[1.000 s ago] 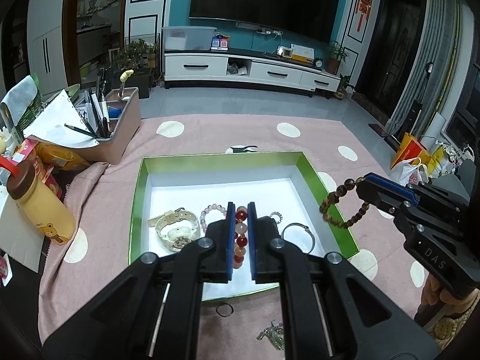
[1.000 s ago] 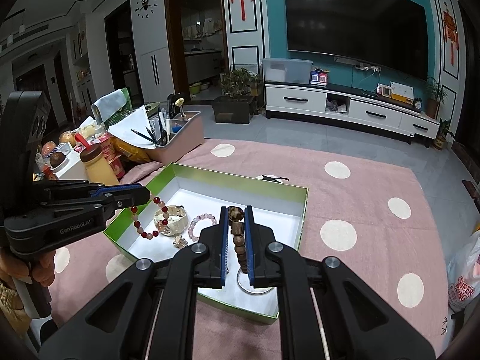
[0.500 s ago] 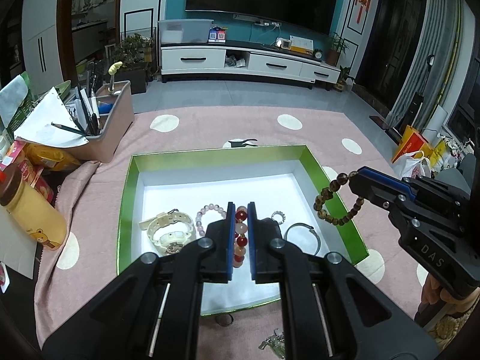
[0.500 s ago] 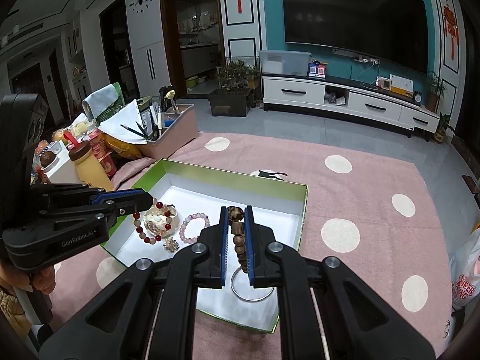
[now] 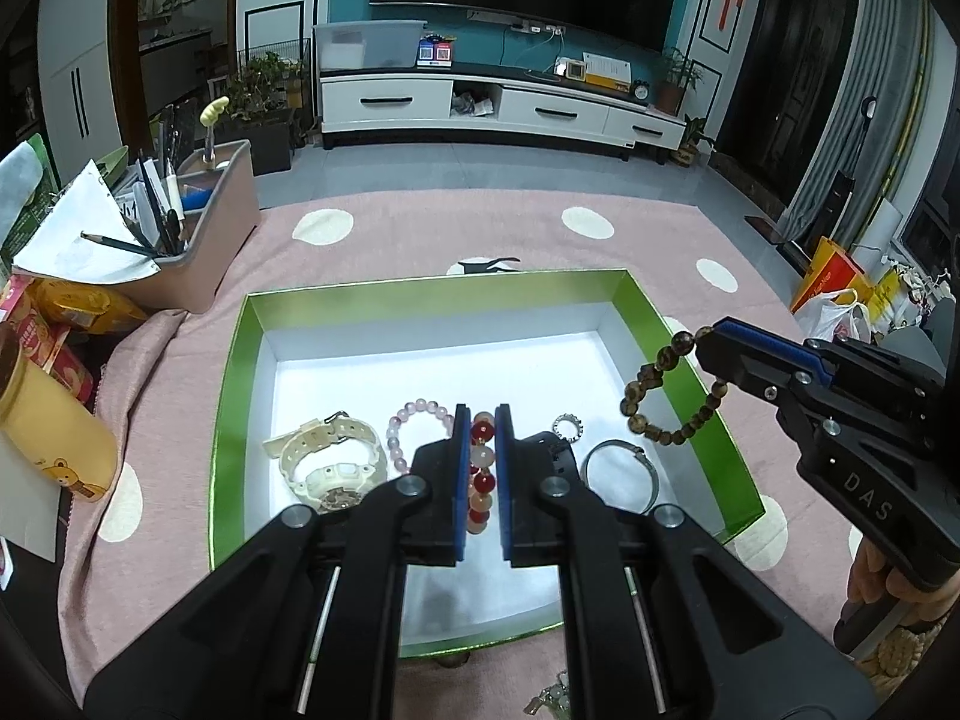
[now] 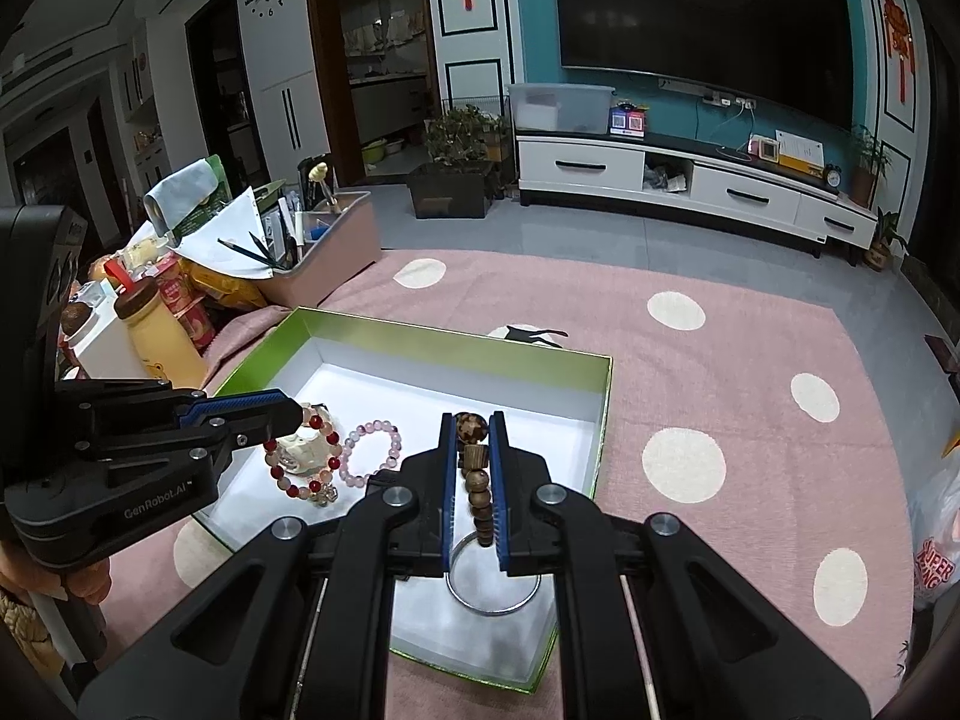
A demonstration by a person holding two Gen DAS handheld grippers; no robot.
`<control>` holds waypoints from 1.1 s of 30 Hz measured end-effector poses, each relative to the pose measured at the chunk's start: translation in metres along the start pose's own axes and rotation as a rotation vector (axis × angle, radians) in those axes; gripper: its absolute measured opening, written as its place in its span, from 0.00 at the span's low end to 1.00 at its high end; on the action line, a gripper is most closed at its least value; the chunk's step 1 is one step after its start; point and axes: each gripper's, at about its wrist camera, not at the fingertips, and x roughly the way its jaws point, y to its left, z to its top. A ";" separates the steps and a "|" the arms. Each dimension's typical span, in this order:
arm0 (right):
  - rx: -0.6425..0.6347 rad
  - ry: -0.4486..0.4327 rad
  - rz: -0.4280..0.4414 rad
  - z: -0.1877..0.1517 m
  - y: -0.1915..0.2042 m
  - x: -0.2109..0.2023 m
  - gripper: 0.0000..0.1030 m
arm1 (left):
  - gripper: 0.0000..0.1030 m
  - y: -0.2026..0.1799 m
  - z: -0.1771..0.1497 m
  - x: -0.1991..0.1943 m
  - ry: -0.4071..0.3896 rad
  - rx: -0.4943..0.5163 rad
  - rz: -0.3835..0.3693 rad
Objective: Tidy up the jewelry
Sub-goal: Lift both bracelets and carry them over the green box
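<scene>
Red bracelet (image 5: 482,474) is hanging clamped in left hand-held gripper (image 5: 482,429) over the green box (image 5: 231,396). Brown bracelet (image 6: 477,480) is dangling, pinched in right hand-held gripper (image 6: 473,438), above the box's right side. Watch (image 5: 333,465), bangle (image 5: 621,468) are lying inside.

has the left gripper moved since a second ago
Yes. The left gripper has moved forward and down over the green box, whose far wall now sits lower and nearer in its view.

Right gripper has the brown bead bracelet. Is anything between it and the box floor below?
Partly: the silver bangle lies on the box floor under the brown bead bracelet. White floor farther in looks bare.
</scene>
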 end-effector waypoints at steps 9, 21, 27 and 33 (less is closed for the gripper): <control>0.006 0.024 -0.005 -0.002 -0.003 0.014 0.10 | 0.07 0.000 -0.002 0.012 0.019 0.006 0.003; 0.013 0.051 -0.009 -0.003 -0.007 0.029 0.10 | 0.07 0.001 -0.003 0.025 0.041 0.010 0.007; 0.016 0.062 -0.012 -0.005 -0.009 0.034 0.10 | 0.07 0.002 -0.004 0.030 0.050 0.007 0.013; 0.018 0.074 -0.013 -0.006 -0.010 0.041 0.10 | 0.07 0.003 -0.005 0.036 0.061 0.007 0.013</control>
